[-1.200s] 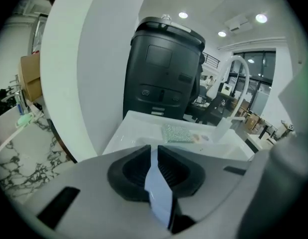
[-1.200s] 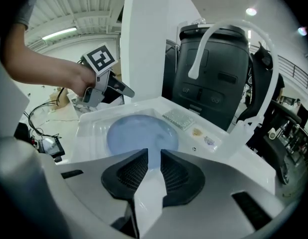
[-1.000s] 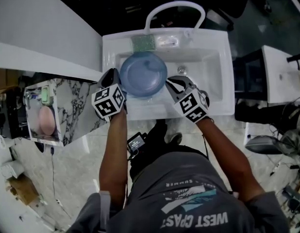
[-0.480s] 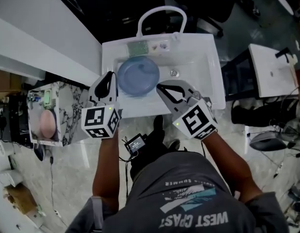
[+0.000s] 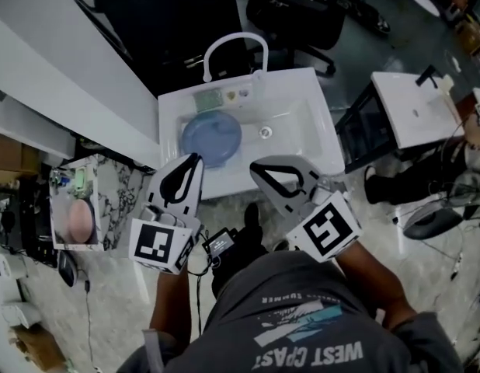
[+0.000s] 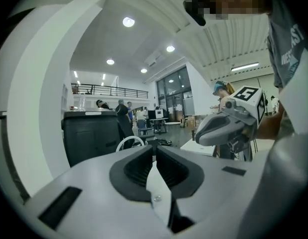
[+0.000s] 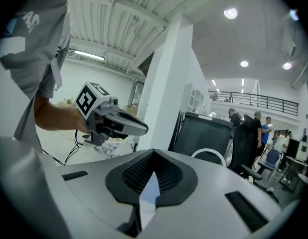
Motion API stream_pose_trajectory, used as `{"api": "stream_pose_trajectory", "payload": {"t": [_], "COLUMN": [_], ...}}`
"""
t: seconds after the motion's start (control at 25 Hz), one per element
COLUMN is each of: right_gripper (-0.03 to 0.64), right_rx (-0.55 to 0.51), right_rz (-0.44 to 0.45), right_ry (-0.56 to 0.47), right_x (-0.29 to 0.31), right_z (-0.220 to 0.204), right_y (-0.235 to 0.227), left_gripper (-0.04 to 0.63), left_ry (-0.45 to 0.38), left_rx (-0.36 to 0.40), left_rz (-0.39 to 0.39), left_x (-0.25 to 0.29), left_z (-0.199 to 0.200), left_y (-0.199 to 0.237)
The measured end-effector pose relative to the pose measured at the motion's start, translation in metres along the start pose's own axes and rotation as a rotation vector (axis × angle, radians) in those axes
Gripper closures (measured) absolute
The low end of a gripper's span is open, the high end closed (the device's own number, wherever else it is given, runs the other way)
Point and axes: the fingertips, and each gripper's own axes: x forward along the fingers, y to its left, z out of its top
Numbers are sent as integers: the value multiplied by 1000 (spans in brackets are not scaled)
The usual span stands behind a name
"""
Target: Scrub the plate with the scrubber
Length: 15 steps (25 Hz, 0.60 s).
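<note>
L gripper (image 5: 195, 159) jaws just closing to a slit, empty; R gripper (image 5: 255, 166) pinched together, empty. Both mid-frame, off the sink (image 5: 327, 142). Plate (image 5: 212, 137) in basin, upper centre; scrubber (image 5: 208, 99) on back ledge. No scrubbing underway; can't tell if done or unstarted.

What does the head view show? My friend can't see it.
Seen from above, a person holds two empty hand-held grippers, left and right, in front of a white sink; the left's jaws have just been closing on nothing. A blue plate lies in the sink, and a green scrubber sits on its back ledge by the faucet.
</note>
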Motion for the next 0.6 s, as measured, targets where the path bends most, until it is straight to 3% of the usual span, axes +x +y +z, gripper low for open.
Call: {"api": "stream_pose_trajectory", "payload": {"t": [0.32,0.6], "right_gripper": [588,588], "right_rx": [-7,13], "right_rz": [-66,-84], "right_ry": [-31,-26], "right_x": [-52,-80], "right_z": [19,20], "right_y": [23,44], "left_gripper": [571,571], "left_ry": [-77,-81], "left_rx": [10,12], "left_rz": [-122,-164], "left_x": [-33,-52], "left_z": [23,28], "left_y": [-57,-88]}}
